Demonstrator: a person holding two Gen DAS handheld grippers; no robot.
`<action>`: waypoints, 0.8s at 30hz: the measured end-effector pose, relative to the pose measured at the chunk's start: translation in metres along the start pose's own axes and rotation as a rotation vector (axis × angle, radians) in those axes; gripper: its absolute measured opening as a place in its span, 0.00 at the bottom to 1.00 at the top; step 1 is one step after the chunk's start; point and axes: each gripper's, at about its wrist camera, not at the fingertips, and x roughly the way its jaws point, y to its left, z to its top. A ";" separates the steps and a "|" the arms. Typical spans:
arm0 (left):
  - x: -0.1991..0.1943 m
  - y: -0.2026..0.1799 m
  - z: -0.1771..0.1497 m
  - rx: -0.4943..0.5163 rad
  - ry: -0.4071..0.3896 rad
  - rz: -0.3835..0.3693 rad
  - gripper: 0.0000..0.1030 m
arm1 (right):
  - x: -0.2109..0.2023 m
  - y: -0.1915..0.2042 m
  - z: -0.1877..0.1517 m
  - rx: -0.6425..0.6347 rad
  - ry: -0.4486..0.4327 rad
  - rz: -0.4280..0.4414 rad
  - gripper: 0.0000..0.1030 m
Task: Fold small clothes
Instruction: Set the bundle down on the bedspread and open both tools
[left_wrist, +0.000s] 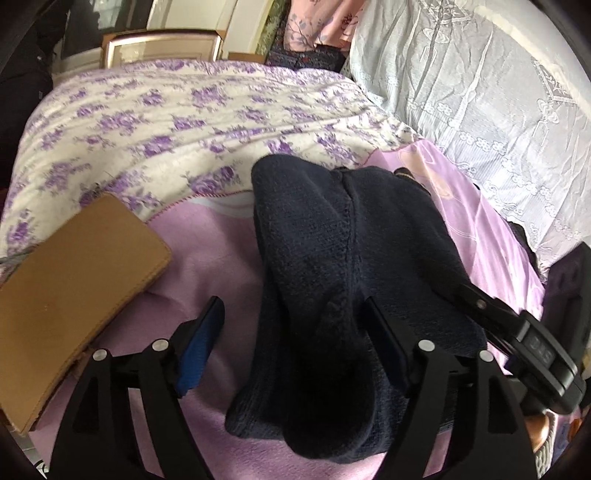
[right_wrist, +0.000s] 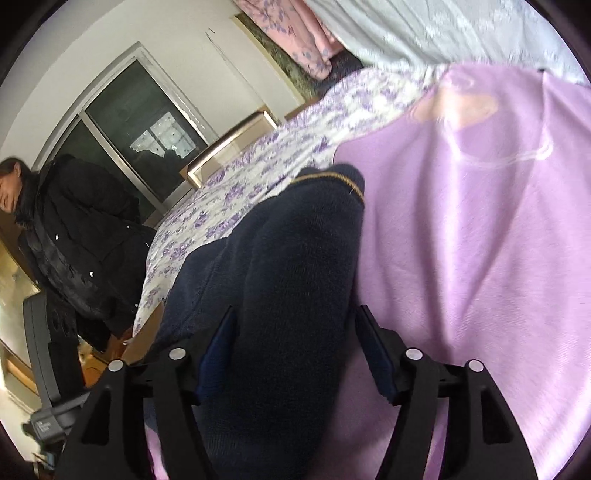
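Note:
A dark navy knit garment (left_wrist: 332, 258) lies bunched on the lilac blanket (left_wrist: 207, 251). My left gripper (left_wrist: 293, 317) is open, its jaws wide apart, with the garment's near fold lying between and under them. In the right wrist view the same navy garment (right_wrist: 295, 266), with a thin gold trim line at its far end, runs between the jaws of my right gripper (right_wrist: 295, 325), which is open and straddles it. The right gripper's body (left_wrist: 532, 343) shows at the right of the left wrist view, resting at the garment's edge.
A brown flat leather-like pad (left_wrist: 70, 288) lies left of the garment. A white quilt with purple flowers (left_wrist: 177, 122) covers the far bed. A white lace curtain (left_wrist: 480, 92) hangs at right. A person in a black coat (right_wrist: 74, 236) stands beside the bed.

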 end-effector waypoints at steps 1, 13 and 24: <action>-0.002 -0.001 -0.001 0.003 -0.011 0.013 0.73 | -0.003 0.000 -0.001 -0.005 -0.009 -0.008 0.68; -0.022 0.002 -0.015 -0.034 -0.061 0.172 0.89 | -0.039 0.000 -0.026 -0.080 -0.038 -0.131 0.81; -0.025 -0.003 -0.030 -0.025 -0.021 0.261 0.96 | -0.063 0.011 -0.049 -0.155 -0.068 -0.200 0.83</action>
